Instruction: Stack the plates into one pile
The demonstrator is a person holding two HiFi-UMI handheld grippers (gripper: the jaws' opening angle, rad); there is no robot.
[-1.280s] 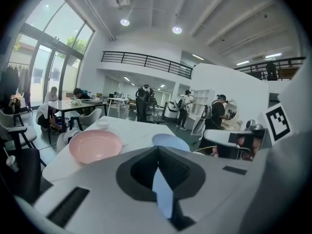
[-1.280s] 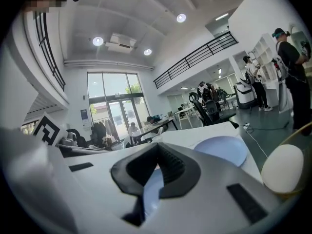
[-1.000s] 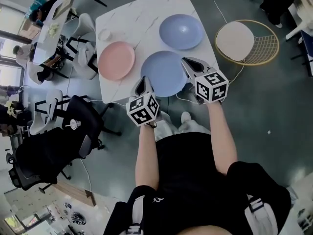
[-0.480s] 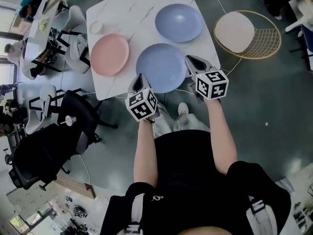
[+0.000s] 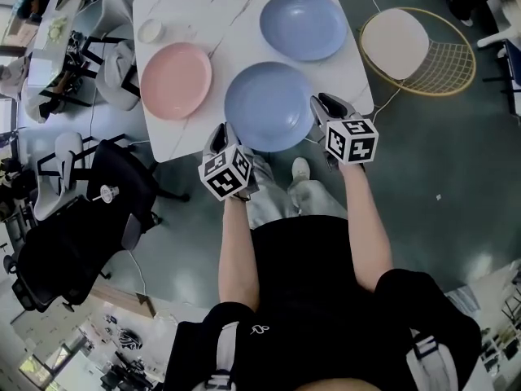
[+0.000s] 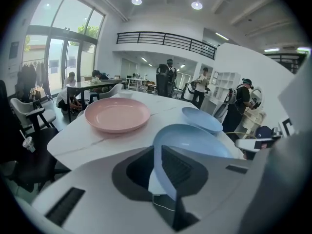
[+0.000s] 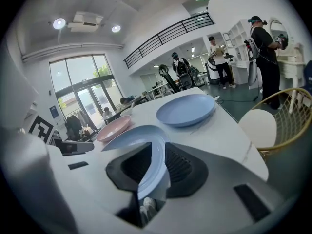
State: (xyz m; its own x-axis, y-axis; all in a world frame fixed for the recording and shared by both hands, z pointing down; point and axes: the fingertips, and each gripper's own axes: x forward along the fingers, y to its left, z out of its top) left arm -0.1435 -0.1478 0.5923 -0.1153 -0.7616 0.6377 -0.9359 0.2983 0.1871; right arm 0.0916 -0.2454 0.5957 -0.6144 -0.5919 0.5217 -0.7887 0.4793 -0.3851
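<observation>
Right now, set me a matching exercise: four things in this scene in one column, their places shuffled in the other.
1. pink plate
2. small white dish
3. near blue plate
4. round white cushion

A. in the gold wire chair
B. table's near edge
C. table's far left corner
D. table's left edge, midway

Pairs: 1-D, 2-C, 3-B, 4-A

Pink plate (image 5: 175, 80), two blue plates (image 5: 269, 106)
</observation>
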